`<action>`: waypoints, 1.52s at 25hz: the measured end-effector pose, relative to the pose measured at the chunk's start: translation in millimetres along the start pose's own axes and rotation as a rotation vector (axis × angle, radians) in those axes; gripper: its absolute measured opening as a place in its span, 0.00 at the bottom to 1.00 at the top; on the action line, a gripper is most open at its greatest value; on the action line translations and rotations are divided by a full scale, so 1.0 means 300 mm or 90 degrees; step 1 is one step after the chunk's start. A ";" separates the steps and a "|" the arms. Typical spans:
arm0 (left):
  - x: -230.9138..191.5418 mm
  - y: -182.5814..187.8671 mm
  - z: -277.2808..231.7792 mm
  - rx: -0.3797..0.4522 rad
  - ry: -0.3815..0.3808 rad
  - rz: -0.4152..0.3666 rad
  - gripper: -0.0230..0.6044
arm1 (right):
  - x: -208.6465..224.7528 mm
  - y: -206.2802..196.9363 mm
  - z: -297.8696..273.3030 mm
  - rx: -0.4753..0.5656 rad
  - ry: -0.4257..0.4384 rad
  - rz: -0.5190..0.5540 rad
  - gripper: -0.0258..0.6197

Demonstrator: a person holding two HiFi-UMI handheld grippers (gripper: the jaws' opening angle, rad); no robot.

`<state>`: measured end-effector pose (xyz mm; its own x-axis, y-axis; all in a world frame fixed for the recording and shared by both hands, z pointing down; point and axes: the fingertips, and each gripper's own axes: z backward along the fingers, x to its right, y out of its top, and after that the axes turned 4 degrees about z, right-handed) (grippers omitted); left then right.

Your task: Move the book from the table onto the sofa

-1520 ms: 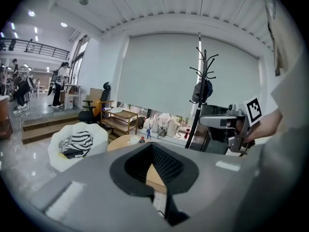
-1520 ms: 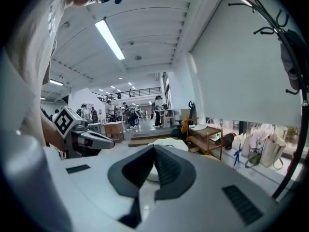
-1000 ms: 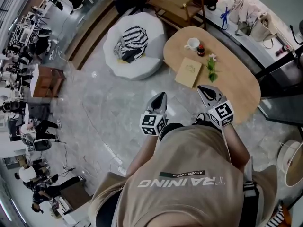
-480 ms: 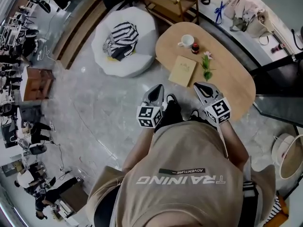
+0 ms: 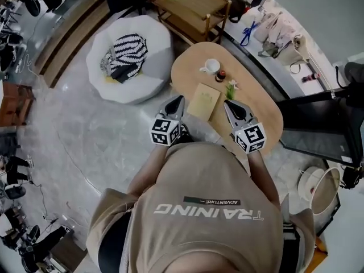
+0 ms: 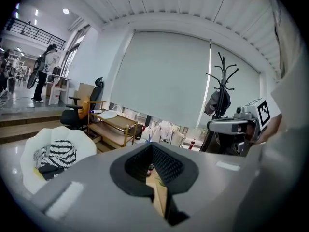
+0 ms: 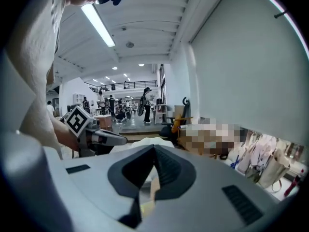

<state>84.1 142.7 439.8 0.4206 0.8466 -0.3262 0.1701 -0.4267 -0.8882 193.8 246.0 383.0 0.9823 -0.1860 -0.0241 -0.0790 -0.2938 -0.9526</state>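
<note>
2 tools flank the book [image 5: 203,100] at 12 o'clock on the table [image 5: 261,101]: left gripper [image 5: 176,102] and right gripper [image 5: 232,107], both clenched and empty. Nothing is done yet. Grasping it and carrying it to the sofa [image 5: 153,38] at 10 o'clock remain.

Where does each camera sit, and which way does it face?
Head view: on the person's head, steeply down at table, book, sofa; shirt, left gripper and right gripper show.
Left gripper view: on the left gripper, facing a shelf; shut fingers show.
Right gripper view: on the right gripper, facing the hall; shut fingers show.
Shared: each gripper view shows the other gripper.
</note>
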 end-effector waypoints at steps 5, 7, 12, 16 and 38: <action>-0.061 0.060 -0.066 -0.008 -0.050 0.001 0.02 | 0.042 0.019 -0.083 -0.012 -0.043 -0.017 0.05; -0.071 0.078 -0.075 -0.011 -0.069 -0.017 0.02 | 0.062 0.035 -0.109 -0.011 -0.065 -0.017 0.05; -0.125 0.079 -0.117 -0.028 -0.088 -0.041 0.02 | 0.084 0.065 -0.174 -0.021 -0.096 0.000 0.05; -0.122 0.083 -0.150 -0.036 -0.094 -0.051 0.02 | 0.079 0.026 -0.192 -0.050 -0.102 0.012 0.05; -0.057 -0.190 -0.165 -0.177 -0.043 -0.052 0.02 | 0.114 -0.217 -0.145 -0.089 -0.051 -0.059 0.05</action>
<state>111.4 136.6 512.1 0.3371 0.8971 -0.2855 0.4431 -0.4188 -0.7926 225.3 218.1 457.3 0.9964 -0.0779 0.0322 -0.0049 -0.4349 -0.9005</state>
